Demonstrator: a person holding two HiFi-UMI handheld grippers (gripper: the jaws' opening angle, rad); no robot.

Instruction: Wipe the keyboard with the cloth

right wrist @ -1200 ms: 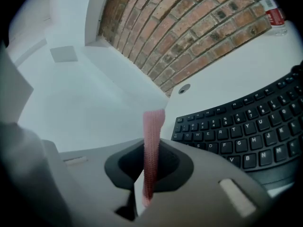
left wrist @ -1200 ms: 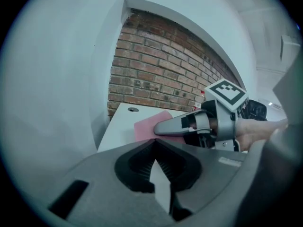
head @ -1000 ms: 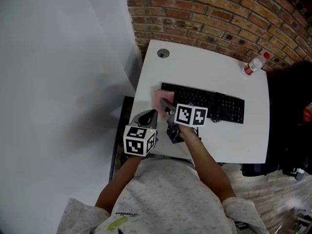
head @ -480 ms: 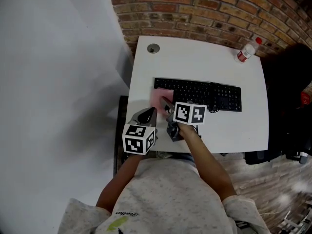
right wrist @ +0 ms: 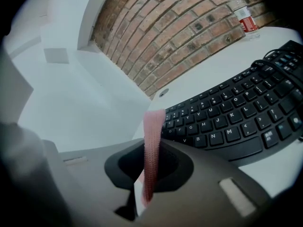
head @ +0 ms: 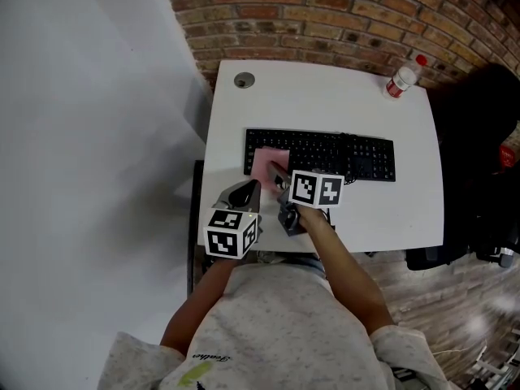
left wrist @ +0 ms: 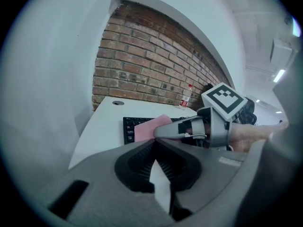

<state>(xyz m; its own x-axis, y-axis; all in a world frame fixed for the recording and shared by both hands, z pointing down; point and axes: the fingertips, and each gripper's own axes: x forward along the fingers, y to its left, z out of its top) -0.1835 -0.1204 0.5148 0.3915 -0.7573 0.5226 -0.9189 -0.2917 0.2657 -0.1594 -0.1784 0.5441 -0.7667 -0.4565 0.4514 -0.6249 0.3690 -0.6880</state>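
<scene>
Right gripper (head: 276, 175) pinches the pink fabric cloth (head: 266, 162) on the nearest end of the black plastic keyboard (head: 341, 154), left gripper (head: 246, 193) is closed on nothing, and wiping looks barely started.

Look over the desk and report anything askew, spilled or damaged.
Nothing stands out. The keyboard lies flat on the desk, the bottle stands upright at the far right corner, nothing is spilled, and the right gripper holds the pink cloth at the keyboard's left end.

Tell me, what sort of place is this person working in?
Probably an office or studio workspace: a white desk with a cable hole, a black computer keyboard on it, and a bare brick wall behind. A water bottle stands at the far corner.
</scene>
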